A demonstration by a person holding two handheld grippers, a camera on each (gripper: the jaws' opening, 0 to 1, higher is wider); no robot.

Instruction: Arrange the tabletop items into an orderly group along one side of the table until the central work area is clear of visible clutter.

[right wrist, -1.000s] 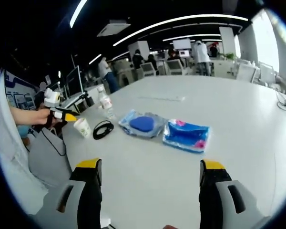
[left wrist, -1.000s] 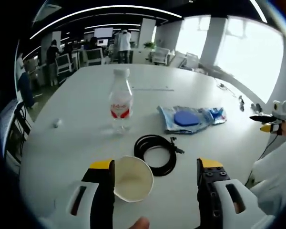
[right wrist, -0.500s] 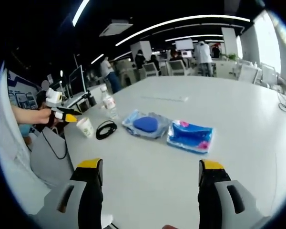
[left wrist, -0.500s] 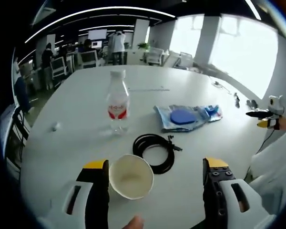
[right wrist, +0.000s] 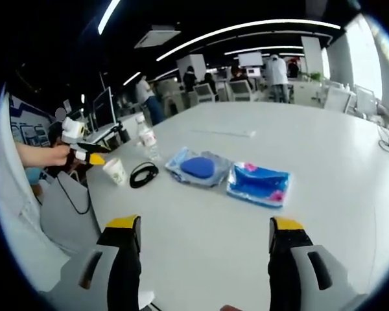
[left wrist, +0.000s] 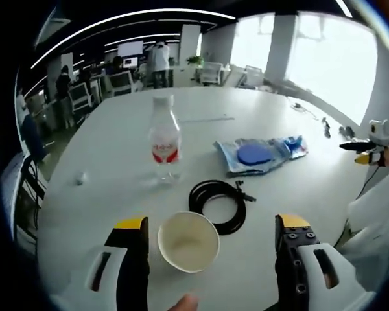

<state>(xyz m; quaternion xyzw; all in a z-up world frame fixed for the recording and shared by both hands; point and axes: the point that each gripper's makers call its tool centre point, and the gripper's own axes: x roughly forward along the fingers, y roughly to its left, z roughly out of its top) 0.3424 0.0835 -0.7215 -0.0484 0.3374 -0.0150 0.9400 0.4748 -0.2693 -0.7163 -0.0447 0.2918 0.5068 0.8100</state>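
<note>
Landmark: white table [left wrist: 104, 149] [right wrist: 324, 194].
Left gripper [left wrist: 211, 243]: jaws spread wide, grasping nothing; paper cup [left wrist: 188, 241] [right wrist: 115, 172] upright between them.
Right gripper [right wrist: 204, 243]: jaws spread wide, released, over bare tabletop.
Beyond cup: coiled black cable [left wrist: 219, 205] [right wrist: 142, 174], water bottle [left wrist: 165, 141] [right wrist: 144, 140].
Mid-table: two blue packets [right wrist: 233, 176] [left wrist: 259, 154].

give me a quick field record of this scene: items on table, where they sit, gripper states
surface: white table
paper cup: upright, between the open left gripper jaws, not gripped
black cable: coiled, just beyond the cup
water bottle: upright, capped, beyond the cable
clear bag with blue disc: flat, mid-table
blue packet: flat, beside the bag
right gripper: open, over bare table, holding nothing
</note>
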